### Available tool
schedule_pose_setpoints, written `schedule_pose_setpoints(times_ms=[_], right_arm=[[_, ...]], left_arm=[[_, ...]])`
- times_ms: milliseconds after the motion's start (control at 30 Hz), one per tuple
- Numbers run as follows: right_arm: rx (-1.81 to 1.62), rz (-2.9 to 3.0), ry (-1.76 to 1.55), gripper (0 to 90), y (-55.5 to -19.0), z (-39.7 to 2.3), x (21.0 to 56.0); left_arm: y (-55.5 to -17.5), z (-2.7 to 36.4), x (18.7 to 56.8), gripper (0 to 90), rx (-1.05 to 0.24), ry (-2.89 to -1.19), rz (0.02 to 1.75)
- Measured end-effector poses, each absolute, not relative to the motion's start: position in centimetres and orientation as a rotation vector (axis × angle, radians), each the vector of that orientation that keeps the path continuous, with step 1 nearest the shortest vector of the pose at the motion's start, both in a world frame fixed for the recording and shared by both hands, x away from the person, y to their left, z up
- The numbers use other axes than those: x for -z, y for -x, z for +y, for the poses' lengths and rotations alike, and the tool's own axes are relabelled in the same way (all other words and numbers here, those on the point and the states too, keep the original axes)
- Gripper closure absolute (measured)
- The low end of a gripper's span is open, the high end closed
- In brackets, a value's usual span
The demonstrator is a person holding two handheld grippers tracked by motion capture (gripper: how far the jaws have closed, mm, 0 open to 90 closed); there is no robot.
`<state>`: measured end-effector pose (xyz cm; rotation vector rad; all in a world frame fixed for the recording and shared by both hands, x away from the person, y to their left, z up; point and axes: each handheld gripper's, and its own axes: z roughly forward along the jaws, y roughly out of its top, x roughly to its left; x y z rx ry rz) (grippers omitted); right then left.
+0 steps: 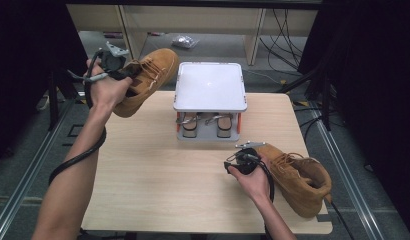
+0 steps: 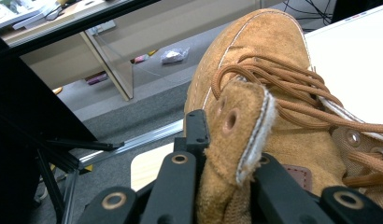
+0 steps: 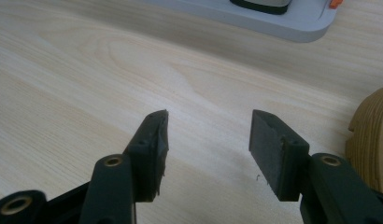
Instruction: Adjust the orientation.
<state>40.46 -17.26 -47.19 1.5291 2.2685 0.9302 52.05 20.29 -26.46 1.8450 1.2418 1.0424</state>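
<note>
Left gripper (image 1: pixel 124 72) is clamped on the tan boot (image 1: pixel 148 82) upper left of the frame, right gripper (image 3: pixel 208 140) sits with jaws apart over the table (image 1: pixel 158 180), gripping nothing.

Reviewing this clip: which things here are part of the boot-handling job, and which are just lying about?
Part of the job:
- boot in the air, gripped at its collar by the left tool
- second boot on the table, beside the open, empty right tool
- two-tier grey rack, likely

Lying about:
- small plastic bag on the floor
- cables behind the table
</note>
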Motion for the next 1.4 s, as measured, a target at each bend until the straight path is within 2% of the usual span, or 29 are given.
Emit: schedule_pose_setpoints(times_ms=[700,1400], right_arm=[[-0.948,2.271,-1.518,47.8,-40.6,-17.1,47.2],[-0.952,2.266,-1.538,47.8,-40.2,-17.0,47.0]], left_arm=[[-53.0,17.4,24.5,85.5,-1.024,-1.836,1.19],[-53.9,12.7,23.8,85.4,-0.966,-1.883,1.131]])
